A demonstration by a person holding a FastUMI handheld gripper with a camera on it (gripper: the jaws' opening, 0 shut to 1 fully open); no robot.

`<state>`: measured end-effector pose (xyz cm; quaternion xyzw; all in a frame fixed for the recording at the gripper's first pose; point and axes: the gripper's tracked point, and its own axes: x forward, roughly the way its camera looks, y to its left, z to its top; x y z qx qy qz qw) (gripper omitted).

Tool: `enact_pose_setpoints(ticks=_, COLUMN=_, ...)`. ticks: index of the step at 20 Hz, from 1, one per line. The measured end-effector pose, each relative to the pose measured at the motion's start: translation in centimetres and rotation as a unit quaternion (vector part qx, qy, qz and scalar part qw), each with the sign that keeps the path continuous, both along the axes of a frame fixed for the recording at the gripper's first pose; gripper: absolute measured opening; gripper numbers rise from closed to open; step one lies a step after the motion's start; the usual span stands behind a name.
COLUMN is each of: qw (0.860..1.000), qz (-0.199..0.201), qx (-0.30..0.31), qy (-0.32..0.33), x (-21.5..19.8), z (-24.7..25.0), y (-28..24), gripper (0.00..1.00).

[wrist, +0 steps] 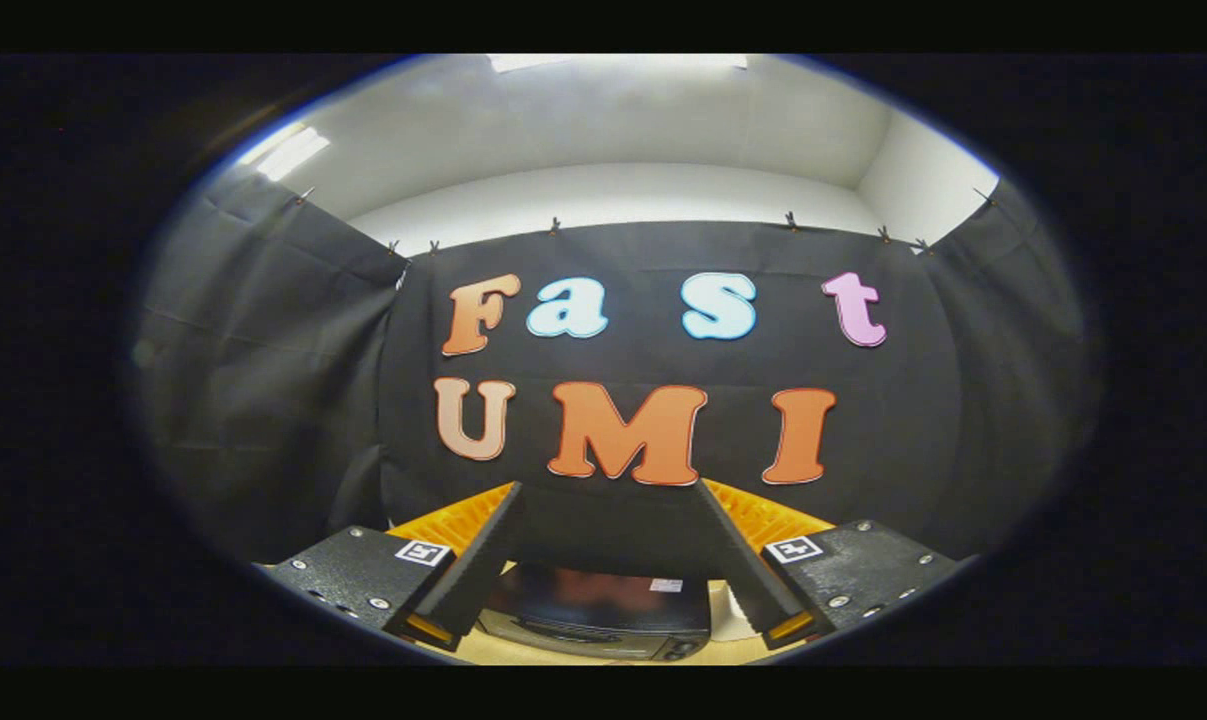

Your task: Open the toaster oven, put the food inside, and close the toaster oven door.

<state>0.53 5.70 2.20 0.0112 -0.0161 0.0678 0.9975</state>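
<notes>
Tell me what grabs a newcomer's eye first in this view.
The two black ridged fingers of the gripper stand spread wide apart and empty. Below and between them sits the glossy black toaster oven on a pale tabletop. Behind the fingers, a ribbed orange-yellow panel peeks out on both sides.

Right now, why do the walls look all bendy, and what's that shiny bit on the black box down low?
Gripper view: the fisheye lens bows the booth's cloth wall; the toaster oven, seen between the open gripper's fingers, has a glossy top mirroring a blurry reddish patch; ceiling lights glare bright.
</notes>
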Motion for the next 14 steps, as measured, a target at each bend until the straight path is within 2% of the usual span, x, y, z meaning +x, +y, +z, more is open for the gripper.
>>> enact_pose_setpoints(ticks=14, qw=1.000, qz=-0.004, qx=0.011, qy=-0.021, x=-1.1, z=2.2, y=-0.7, gripper=0.99)
